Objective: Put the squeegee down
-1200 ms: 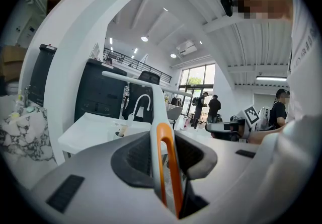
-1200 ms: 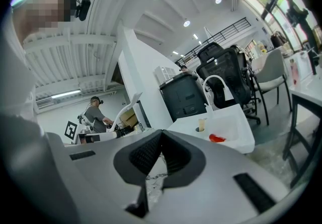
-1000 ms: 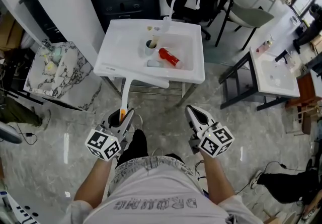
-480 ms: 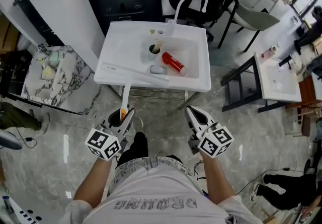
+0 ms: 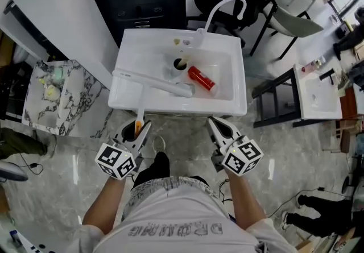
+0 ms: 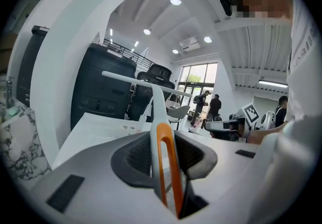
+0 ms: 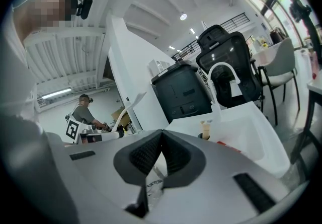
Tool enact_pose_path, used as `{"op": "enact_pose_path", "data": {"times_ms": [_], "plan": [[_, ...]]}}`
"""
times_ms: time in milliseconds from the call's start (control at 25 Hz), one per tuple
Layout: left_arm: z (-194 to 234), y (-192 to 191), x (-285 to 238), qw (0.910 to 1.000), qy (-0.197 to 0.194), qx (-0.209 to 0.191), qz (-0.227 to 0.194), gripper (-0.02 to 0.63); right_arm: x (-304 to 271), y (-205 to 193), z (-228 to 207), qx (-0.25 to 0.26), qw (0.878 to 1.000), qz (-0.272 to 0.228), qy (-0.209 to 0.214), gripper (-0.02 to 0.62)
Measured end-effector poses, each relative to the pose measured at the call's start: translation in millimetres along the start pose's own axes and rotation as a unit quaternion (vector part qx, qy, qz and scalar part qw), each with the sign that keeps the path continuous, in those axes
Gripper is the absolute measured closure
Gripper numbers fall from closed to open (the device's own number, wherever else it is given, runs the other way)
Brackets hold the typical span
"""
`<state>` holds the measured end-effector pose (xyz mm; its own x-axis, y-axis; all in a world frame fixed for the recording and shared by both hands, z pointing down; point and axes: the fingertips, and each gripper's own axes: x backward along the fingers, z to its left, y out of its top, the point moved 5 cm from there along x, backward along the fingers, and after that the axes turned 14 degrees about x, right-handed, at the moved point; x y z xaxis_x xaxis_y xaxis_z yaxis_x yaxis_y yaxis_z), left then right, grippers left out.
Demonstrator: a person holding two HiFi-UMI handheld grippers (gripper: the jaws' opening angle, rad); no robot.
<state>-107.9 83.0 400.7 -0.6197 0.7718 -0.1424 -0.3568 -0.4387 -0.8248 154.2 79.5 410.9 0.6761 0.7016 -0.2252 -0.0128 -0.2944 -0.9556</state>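
Carry step, squeegee not yet down. Our left gripper (image 5: 137,131) is clamped on the squeegee (image 5: 149,81) by its white-and-orange handle, with the blade out ahead over the front-left rim of the sink (image 5: 129,47); it possibly rests there, but the view is too steep to say. Our right gripper (image 5: 218,128) is closed on nothing. Next we need to choose a landing spot, lower the blade flat, then let go. Compared with a second ago, the sink sits closer to us and the blade now overlaps its basin.

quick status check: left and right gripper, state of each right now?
Left gripper: jaws shut on the squeegee handle.
Right gripper: jaws shut, nothing between them.
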Motion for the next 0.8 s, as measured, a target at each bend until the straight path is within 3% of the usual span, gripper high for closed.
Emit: {"op": "enact_pose_path", "data": {"times_ms": [800], "plan": [[120.7, 76.0, -62.0, 0.9988, -0.033, 0.016, 0.032, 0.486, -128.4, 37.7, -16.9, -0.006, 0.999, 0.025, -0.040, 0.588]]}}
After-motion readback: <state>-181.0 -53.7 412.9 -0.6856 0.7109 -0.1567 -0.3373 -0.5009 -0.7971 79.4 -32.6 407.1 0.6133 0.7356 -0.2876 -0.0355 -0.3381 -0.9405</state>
